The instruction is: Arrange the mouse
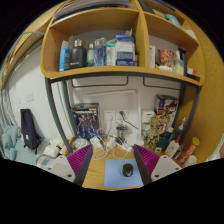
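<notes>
Mouse, small dark oval plastic (127,170), lies on the wooden desk (105,176) between the wide-spread, empty gripper (113,160) fingers (nearer the right one), long axis pointing roughly straight ahead.

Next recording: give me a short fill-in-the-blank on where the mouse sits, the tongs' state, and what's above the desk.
1. The small dark computer mouse lies on the ____ wooden desk surface.
2. The tongs are ____, with the mouse resting between the two fingers.
3. Each finger carries a ____ pad on its inner face.
4. Bottles and boxes stand on the wooden ____ above the desk.

Missing words: light; open; magenta; shelf
</notes>
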### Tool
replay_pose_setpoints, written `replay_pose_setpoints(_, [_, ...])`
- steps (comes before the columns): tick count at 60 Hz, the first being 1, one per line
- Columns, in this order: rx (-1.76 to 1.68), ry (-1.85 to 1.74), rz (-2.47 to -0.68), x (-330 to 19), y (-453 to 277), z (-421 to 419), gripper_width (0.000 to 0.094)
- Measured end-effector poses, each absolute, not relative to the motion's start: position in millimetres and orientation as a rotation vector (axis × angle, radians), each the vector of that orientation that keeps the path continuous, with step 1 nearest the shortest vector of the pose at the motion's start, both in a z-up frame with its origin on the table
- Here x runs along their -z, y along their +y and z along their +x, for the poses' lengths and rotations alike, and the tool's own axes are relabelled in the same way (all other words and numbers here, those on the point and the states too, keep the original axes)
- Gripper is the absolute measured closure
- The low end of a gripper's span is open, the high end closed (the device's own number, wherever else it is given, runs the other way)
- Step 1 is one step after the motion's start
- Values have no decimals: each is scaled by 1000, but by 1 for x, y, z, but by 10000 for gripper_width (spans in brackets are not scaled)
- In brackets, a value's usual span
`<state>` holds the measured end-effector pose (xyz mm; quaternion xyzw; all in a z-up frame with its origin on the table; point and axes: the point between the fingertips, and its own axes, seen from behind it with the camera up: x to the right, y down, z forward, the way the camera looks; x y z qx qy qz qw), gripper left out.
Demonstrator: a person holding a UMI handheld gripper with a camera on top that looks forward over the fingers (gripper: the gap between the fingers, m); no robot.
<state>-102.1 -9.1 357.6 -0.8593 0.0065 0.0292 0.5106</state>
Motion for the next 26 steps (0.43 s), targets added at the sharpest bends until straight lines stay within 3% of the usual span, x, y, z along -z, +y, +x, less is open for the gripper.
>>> replay_pose_setpoints(15, [-81, 4, -2031, -385, -27, -116, 114])
replay_pose_setpoints(26, [-81, 6, -2045, -378, -34, -120, 114])
